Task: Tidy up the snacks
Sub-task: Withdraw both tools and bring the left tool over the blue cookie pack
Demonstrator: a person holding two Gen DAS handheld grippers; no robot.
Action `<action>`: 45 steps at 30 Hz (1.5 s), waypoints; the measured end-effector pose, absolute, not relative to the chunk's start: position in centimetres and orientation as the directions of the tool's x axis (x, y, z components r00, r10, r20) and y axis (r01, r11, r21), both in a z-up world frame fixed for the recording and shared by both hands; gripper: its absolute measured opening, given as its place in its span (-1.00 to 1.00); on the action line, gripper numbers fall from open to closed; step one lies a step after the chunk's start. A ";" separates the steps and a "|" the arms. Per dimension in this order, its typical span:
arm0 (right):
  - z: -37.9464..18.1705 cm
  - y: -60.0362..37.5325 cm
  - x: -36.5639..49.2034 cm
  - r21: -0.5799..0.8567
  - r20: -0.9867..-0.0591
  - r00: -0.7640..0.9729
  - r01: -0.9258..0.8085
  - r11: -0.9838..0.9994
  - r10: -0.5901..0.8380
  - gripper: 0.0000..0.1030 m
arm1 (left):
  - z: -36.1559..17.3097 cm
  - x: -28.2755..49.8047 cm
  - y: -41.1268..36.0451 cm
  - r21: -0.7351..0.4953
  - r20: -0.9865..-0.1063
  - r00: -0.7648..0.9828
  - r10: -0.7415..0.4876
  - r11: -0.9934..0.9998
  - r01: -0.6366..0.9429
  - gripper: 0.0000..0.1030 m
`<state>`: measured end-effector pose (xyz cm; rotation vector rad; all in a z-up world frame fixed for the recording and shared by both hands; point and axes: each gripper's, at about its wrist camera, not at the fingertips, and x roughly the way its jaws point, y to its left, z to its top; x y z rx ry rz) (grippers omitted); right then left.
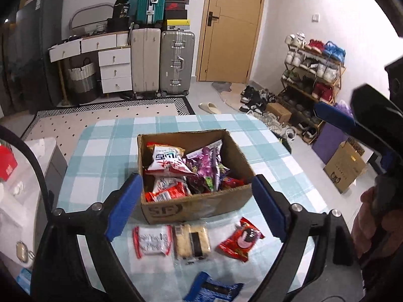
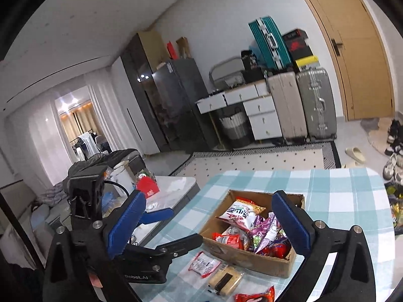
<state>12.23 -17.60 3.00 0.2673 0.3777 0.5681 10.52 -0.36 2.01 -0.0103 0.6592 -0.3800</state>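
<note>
A: Starting on the left, the left gripper (image 1: pixel 194 201) hangs over the near edge of the table (image 1: pixel 100 156), jaws wide apart, nothing between the pads.

B: Right under it, three loose snacks in a row in front of the box: a white packet (image 1: pixel 151 240) with red ends, a beige wafer pack (image 1: pixel 192 242) just beside it, then a red packet (image 1: pixel 241 239) a little apart.

A: And a blue packet (image 1: pixel 214 289) nearest us, at the table's edge.

B: Now the box (image 1: pixel 201 206), cardboard, flaps open, sitting mid-table on the checked cloth. It's well filled.

A: A white-and-red chip bag (image 1: pixel 168 162) on top at the left, red packets (image 1: pixel 167 193) below it at the near wall.

B: A purple bag (image 1: pixel 209 158) stands tilted in the middle, small dark and green sweets jumbled to its right.

A: Over to the right gripper (image 2: pixel 209 224): its jaws are also spread wide and empty, up above the box's near side.
</note>
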 end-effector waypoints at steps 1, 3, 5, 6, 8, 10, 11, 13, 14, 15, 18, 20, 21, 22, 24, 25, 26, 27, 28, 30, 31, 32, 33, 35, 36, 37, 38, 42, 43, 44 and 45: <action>3.1 -17.6 11.6 0.342 -0.264 0.782 -0.471 0.813 0.564 0.99 | 2.1 10.0 -0.3 -0.133 -0.589 0.728 -0.350 0.931 0.340 0.79; 2.9 -17.7 10.0 0.335 -0.239 0.791 -0.477 0.813 0.563 0.99 | 2.2 8.8 0.0 -0.139 -0.572 0.742 -0.349 0.933 0.332 1.00; 2.6 -17.8 8.5 0.324 -0.225 0.799 -0.479 0.816 0.558 0.99 | 2.3 7.7 0.3 -0.151 -0.552 0.754 -0.356 0.932 0.330 0.99; 2.5 -17.9 8.1 0.320 -0.223 0.802 -0.477 0.819 0.554 0.99 | 2.3 7.0 0.4 -0.152 -0.547 0.760 -0.352 0.934 0.323 0.99; 1.9 -18.1 6.8 0.313 -0.216 0.814 -0.466 0.827 0.540 0.99 | 2.2 6.0 0.5 -0.151 -0.533 0.775 -0.340 0.939 0.308 0.99; 1.4 -18.3 5.8 0.319 -0.213 0.820 -0.455 0.831 0.531 0.99 | 1.8 4.9 0.6 -0.151 -0.526 0.779 -0.340 0.939 0.308 0.99; 0.8 -18.6 5.1 0.334 -0.214 0.825 -0.441 0.833 0.523 0.99 | 1.5 4.3 0.7 -0.150 -0.526 0.779 -0.341 0.939 0.310 0.99; 0.0 -19.1 3.9 0.377 -0.200 0.827 -0.430 0.820 0.526 0.99 | 0.7 3.6 0.7 -0.149 -0.532 0.773 -0.346 0.937 0.316 0.99; -0.5 -19.5 3.3 0.391 -0.193 0.828 -0.427 0.815 0.527 0.99 | 0.3 3.3 0.7 -0.150 -0.534 0.771 -0.346 0.937 0.317 0.99; -0.8 -19.6 3.0 0.398 -0.192 0.830 -0.422 0.815 0.523 0.99 | -0.3 2.9 0.8 -0.154 -0.539 0.766 -0.352 0.935 0.321 0.99; -2.2 -20.2 1.7 0.396 -0.205 0.843 -0.393 0.830 0.497 0.99 | -1.9 2.5 0.7 -0.164 -0.563 0.741 -0.367 0.928 0.335 0.99; -3.1 -20.6 1.3 0.392 -0.218 0.850 -0.374 0.841 0.479 0.99 | -2.8 2.2 0.4 -0.165 -0.577 0.724 -0.378 0.922 0.349 0.99; -3.7 -20.9 1.1 0.401 -0.224 0.848 -0.368 0.839 0.479 0.99 | -3.4 2.0 0.4 -0.162 -0.584 0.716 -0.382 0.919 0.358 0.99; -4.4 -21.3 1.1 0.414 -0.229 0.846 -0.363 0.834 0.482 0.99 | -4.2 1.9 0.2 -0.152 -0.593 0.710 -0.380 0.919 0.364 0.99; -5.3 -21.8 1.1 0.434 -0.238 0.842 -0.354 0.829 0.484 0.99 | -5.5 1.8 0.0 -0.136 -0.612 0.694 -0.379 0.915 0.380 0.99; -5.6 -22.0 1.2 0.442 -0.240 0.840 -0.352 0.825 0.487 0.99 | -6.2 1.7 0.0 -0.128 -0.621 0.686 -0.379 0.913 0.388 0.99; -6.2 -22.3 1.2 0.452 -0.243 0.836 -0.351 0.820 0.492 0.99 | -7.0 1.8 -0.1 -0.121 -0.631 0.678 -0.377 0.911 0.394 0.99; -6.5 -22.4 1.3 0.458 -0.244 0.835 -0.350 0.818 0.494 0.99 | -7.9 1.7 -0.1 -0.122 -0.644 0.664 -0.381 0.907 0.402 0.99; -7.1 -22.6 1.4 0.467 -0.252 0.829 -0.347 0.813 0.499 0.99 | -8.7 1.7 -0.1 -0.130 -0.655 0.649 -0.387 0.904 0.407 0.99; -7.8 -22.6 1.5 0.483 -0.269 0.820 -0.340 0.807 0.506 0.99 | -10.6 1.7 0.1 -0.158 -0.679 0.607 -0.411 0.891 0.426 0.99; -8.2 -22.5 1.4 0.491 -0.274 0.814 -0.339 0.802 0.512 0.99 | -11.4 1.7 0.1 -0.160 -0.690 0.595 -0.412 0.889 0.430 0.99; -8.7 -22.4 1.4 0.501 -0.278 0.804 -0.345 0.793 0.525 0.99 | -12.1 1.7 0.1 -0.154 -0.699 0.588 -0.407 0.888 0.432 0.99; -8.9 -22.3 1.3 0.505 -0.279 0.799 -0.349 0.789 0.532 0.99 | -12.5 1.9 0.0 -0.151 -0.705 0.582 -0.405 0.888 0.435 0.99; -9.6 -22.0 1.3 0.514 -0.285 0.787 -0.356 0.780 0.548 0.99 | -13.7 1.9 0.0 -0.153 -0.721 0.564 -0.403 0.886 0.438 0.99; -10.0 -21.9 1.4 0.524 -0.286 0.777 -0.362 0.771 0.560 0.99 | -14.4 2.0 0.2 -0.167 -0.729 0.551 -0.407 0.885 0.434 0.99; -10.3 -21.9 1.4 0.537 -0.286 0.772 -0.361 0.762 0.568 0.99 | -14.9 2.2 0.3 -0.179 -0.733 0.541 -0.413 0.884 0.433 0.99; -10.6 -21.9 1.4 0.551 -0.285 0.768 -0.358 0.754 0.573 0.99 | -15.3 2.2 0.5 -0.188 -0.735 0.534 -0.417 0.883 0.430 0.99; -11.5 -21.9 1.5 0.559 -0.313 0.769 -0.325 0.762 0.558 0.99 | -16.2 2.1 1.1 -0.194 -0.732 0.538 -0.418 0.885 0.424 0.99; -11.6 -21.8 1.5 0.553 -0.322 0.767 -0.324 0.768 0.555 0.99 | -16.1 2.0 1.2 -0.188 -0.734 0.541 -0.411 0.888 0.421 0.99; -11.8 -21.6 1.3 0.541 -0.333 0.768 -0.320 0.778 0.547 0.99 | -16.3 1.9 1.2 -0.182 -0.737 0.541 -0.405 0.890 0.418 0.99; -12.0 -21.5 1.3 0.525 -0.346 0.770 -0.314 0.791 0.535 0.99 | -16.6 2.0 1.1 -0.177 -0.741 0.540 -0.400 0.892 0.417 0.99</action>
